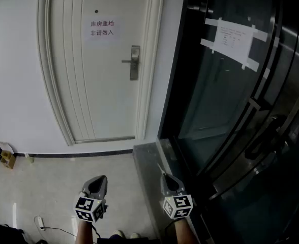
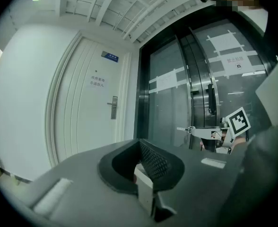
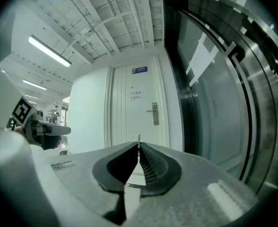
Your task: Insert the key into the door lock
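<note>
Currently at the approach step, with the key not yet at the lock. Item: key [image 3: 139, 139], thin metal, only its tip showing beyond the tips of the right gripper [image 3: 139, 146], whose jaws are closed tight on it and point level toward the door. Item: left gripper [image 2: 140, 142], jaws brought together with nothing between them, held level beside the right one and apart from it. Item: door lock [image 1: 135, 63], a tall metal plate with a lever handle [image 1: 126, 61] projecting to its left, set near the right edge of a white panelled door [image 1: 88, 90]; well apart from both grippers, across a stretch of pale tiled floor [image 1: 48, 182]. Item: printed notice [image 1: 102, 28], stuck on the door above and left of the lock. Item: dark glass doors [image 1: 226, 100] to the right, bearing a taped paper sheet [image 1: 234, 38]; no part in the task. Keyhole: too small to make out from here. Next move, as judged: carry the right gripper forward to the lock plate, find the keyhole, line the key up with the slot and push straight in; the left gripper seems to have no job unless the door needs steadying.
</note>
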